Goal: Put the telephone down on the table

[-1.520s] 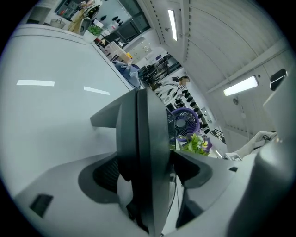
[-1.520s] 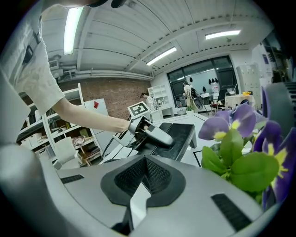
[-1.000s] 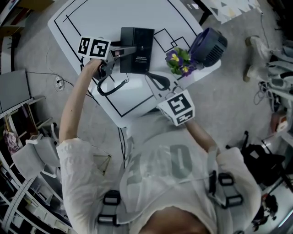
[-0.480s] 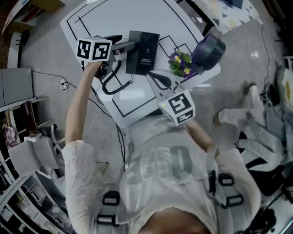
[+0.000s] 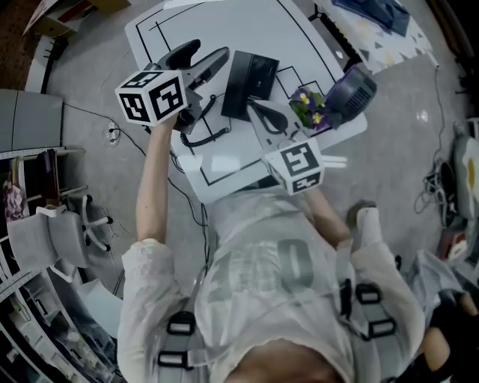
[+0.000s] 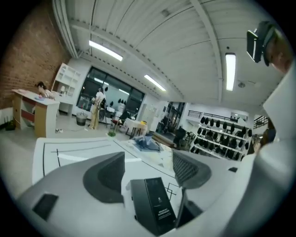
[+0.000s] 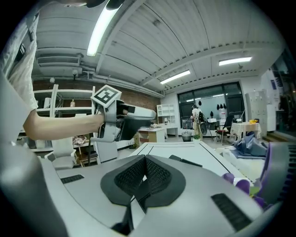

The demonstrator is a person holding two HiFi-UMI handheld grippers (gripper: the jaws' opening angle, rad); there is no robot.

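Your telephone [image 5: 251, 75] lies flat on the white table [image 5: 247, 22], between the two grippers. Its long axis runs away from you and leans a little to your right. The near end sits just beside your right gripper [image 5: 254, 108].

Your left gripper [image 5: 208, 56] has its jaws wide apart. In the left gripper view the telephone shows in the gap beyond them, and neither jaw touches it. Your right gripper's jaws are pressed together with nothing between them.

The white print on the telephone is too small to read, and no separate handset can be made out. One end of the coiled cord [image 5: 200, 127] disappears under your left gripper.

By count there are one telephone, one cord, one bunch of purple and yellow flowers [image 5: 313, 107] and one dark fan [image 5: 353, 88] just beyond them.
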